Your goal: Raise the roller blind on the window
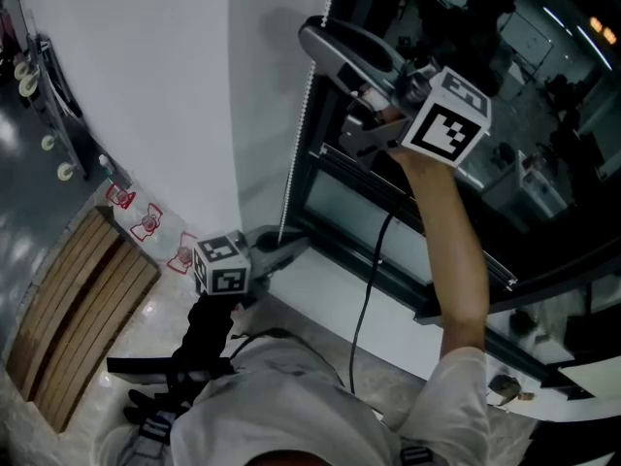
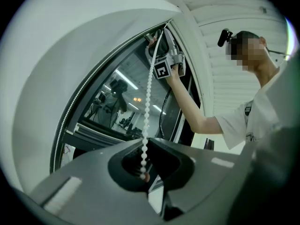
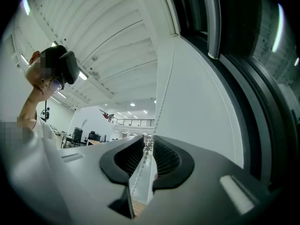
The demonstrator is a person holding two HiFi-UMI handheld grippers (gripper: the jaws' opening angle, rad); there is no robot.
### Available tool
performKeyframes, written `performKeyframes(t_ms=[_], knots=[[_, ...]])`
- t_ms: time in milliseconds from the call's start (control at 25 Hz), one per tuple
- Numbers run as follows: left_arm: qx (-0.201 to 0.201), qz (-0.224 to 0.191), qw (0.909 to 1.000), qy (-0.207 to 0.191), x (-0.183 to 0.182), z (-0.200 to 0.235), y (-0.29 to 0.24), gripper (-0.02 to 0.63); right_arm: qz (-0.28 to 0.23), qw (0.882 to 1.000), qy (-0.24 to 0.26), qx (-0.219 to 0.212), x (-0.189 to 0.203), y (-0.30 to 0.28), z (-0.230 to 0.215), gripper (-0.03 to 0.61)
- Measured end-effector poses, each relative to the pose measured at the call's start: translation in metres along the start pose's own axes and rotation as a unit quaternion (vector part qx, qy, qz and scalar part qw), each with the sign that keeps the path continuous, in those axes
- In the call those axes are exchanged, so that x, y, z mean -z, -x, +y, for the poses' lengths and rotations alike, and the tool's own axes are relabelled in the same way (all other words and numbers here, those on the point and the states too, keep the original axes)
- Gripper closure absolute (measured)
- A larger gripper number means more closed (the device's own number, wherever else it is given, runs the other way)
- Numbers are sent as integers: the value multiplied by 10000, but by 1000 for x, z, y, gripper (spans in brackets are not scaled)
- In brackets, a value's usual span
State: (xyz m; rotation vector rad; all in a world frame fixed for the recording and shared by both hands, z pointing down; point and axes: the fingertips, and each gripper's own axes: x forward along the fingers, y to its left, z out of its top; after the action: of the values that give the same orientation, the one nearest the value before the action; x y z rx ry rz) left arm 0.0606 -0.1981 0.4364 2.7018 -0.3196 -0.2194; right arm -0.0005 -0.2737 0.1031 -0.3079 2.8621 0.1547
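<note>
Bead chain of the roller blind is hanging down the left edge of the window frame, beside the white wall. Left gripper is clamping the chain low down, near the sill. Right gripper is reaching high up the same chain, jaws standing slightly apart with the chain running loose between them.

The head camera looked steeply down from above the person's shoulders, and it took in the low left gripper and the raised right gripper beside the window. The left gripper view sat low and tight on its own jaws, facing up along the bead chain to the right gripper. The right gripper view pointed up that chain toward the ceiling, and the chain ran through all three views!
</note>
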Motion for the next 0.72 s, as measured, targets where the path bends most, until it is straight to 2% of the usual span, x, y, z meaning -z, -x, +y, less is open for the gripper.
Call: performKeyframes(t_ms=[120, 240, 480, 720], knots=[[-5, -20, 10000, 3, -1, -1, 0, 615, -15, 10000, -36, -21, -3, -2, 2, 560], [-27, -32, 10000, 10, 0, 0, 0, 615, -7, 9999, -153, -79, -1, -1, 5, 563], [-20, -31, 10000, -42, -5, 2, -2, 615, -5, 9999, -80, 142, -1, 8, -1, 565], [35, -9, 10000, -38, -6, -3, -7, 615, -39, 9998, -183, 86, 7, 15, 7, 565]])
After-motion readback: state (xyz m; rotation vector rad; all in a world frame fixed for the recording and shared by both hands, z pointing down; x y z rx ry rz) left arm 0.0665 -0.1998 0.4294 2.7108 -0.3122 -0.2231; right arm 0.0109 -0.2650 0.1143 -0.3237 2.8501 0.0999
